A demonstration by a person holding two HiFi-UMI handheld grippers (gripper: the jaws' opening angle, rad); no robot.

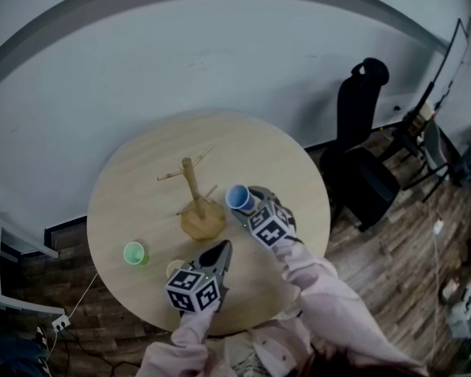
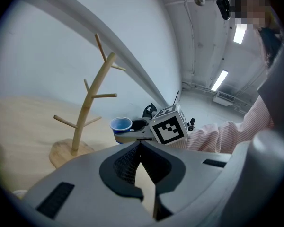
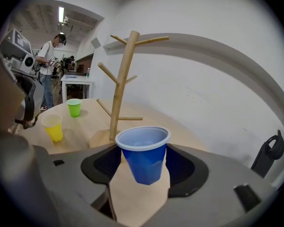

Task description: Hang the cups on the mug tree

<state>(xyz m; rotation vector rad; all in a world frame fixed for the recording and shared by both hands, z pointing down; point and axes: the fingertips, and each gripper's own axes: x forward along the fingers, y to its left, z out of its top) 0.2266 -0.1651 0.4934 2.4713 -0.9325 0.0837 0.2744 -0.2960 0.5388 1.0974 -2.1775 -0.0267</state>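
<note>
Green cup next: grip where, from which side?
Side wall just under the rim, jaws across it. The green cup stands upright, mouth up, clear of the yellow cup, so come in sideways from the table's near edge, probably with the left gripper; the right gripper holds the blue cup.

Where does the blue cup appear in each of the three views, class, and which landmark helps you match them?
Head view: blue cup just right of centre, right of the mug tree.
Left gripper view: blue cup small, near centre, right of the tree's base.
Right gripper view: blue cup large, lower centre, held in the right gripper.
Shared landmark: the wooden mug tree, close beside the cup in every view.
</note>
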